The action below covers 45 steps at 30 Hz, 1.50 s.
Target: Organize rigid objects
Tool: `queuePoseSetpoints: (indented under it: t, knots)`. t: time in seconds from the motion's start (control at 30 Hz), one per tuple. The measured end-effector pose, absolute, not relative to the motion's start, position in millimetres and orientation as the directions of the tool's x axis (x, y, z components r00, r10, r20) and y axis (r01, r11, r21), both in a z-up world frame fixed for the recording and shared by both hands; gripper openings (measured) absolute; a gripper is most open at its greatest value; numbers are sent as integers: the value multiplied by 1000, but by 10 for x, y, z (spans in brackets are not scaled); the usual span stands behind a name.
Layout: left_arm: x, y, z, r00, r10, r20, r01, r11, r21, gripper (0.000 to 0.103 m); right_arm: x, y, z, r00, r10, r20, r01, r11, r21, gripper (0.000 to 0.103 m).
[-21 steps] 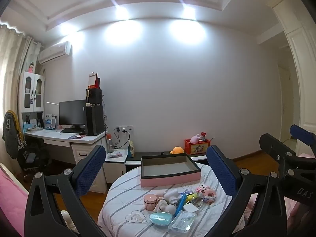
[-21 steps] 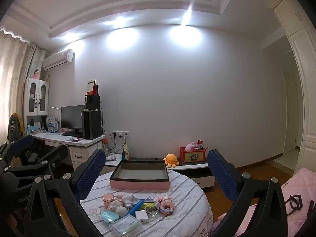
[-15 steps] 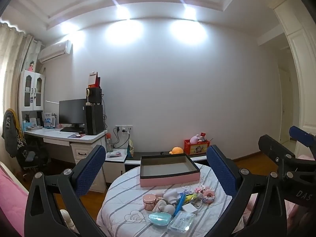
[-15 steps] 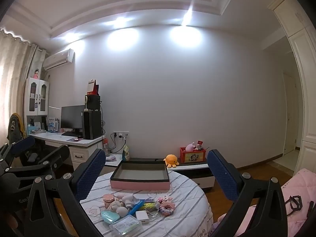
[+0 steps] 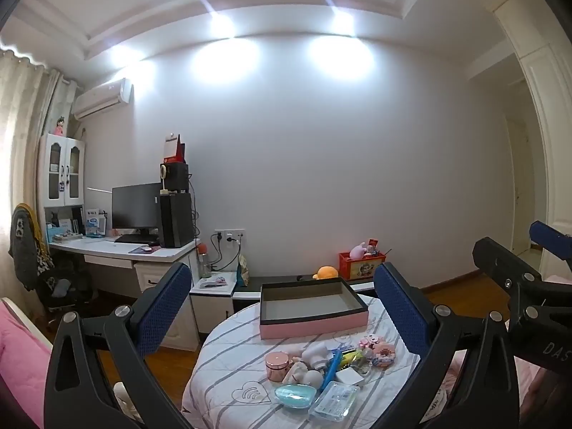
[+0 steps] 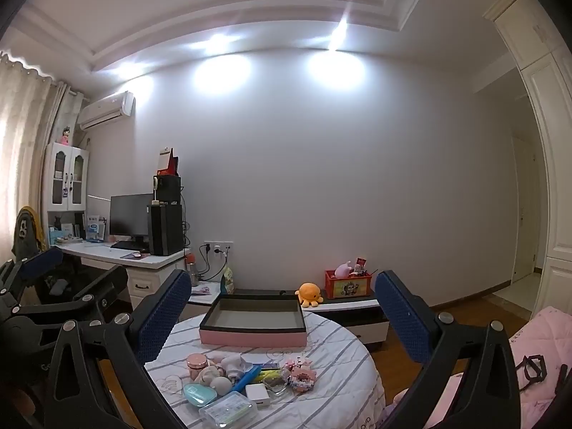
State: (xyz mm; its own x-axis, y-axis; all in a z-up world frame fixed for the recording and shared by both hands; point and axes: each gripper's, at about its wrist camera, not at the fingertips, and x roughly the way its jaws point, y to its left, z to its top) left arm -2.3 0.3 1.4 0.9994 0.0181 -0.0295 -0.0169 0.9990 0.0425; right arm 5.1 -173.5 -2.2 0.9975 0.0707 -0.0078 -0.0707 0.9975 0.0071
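Observation:
A pink tray with a dark inside (image 5: 314, 323) (image 6: 252, 338) stands empty at the far side of a round striped table (image 5: 228, 364) (image 6: 343, 357). A pile of small objects lies nearer: a pink jar (image 5: 276, 366) (image 6: 197, 365), a teal case (image 5: 294, 395) (image 6: 198, 394), a clear plastic box (image 5: 334, 400) (image 6: 228, 410), a white cube (image 6: 257, 393), a blue stick (image 5: 330, 368) and a pink brick toy (image 6: 299, 374). My left gripper (image 5: 282, 316) is open and empty, held high and back from the table. My right gripper (image 6: 282, 318) is open and empty too.
A desk with a monitor and computer tower (image 5: 143, 246) stands at the left wall. A low cabinet with an orange plush (image 6: 310, 295) and a red box (image 6: 348, 282) is behind the table. Pink bedding (image 6: 536, 354) lies at the right. A chair with clothes (image 5: 32, 250) is far left.
Both views have shifted only slightly; the table sits a touch lower and nearer in frame. Both grippers stay open and empty.

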Motion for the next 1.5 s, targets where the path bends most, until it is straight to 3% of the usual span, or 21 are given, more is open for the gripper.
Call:
queuePoseSetpoints:
  t: [1.5]
  knots:
    - [-16, -15, -1, 999, 13, -44, -12, 999, 39, 103, 25, -1718, 20, 999, 42, -26, -42, 999, 10, 103]
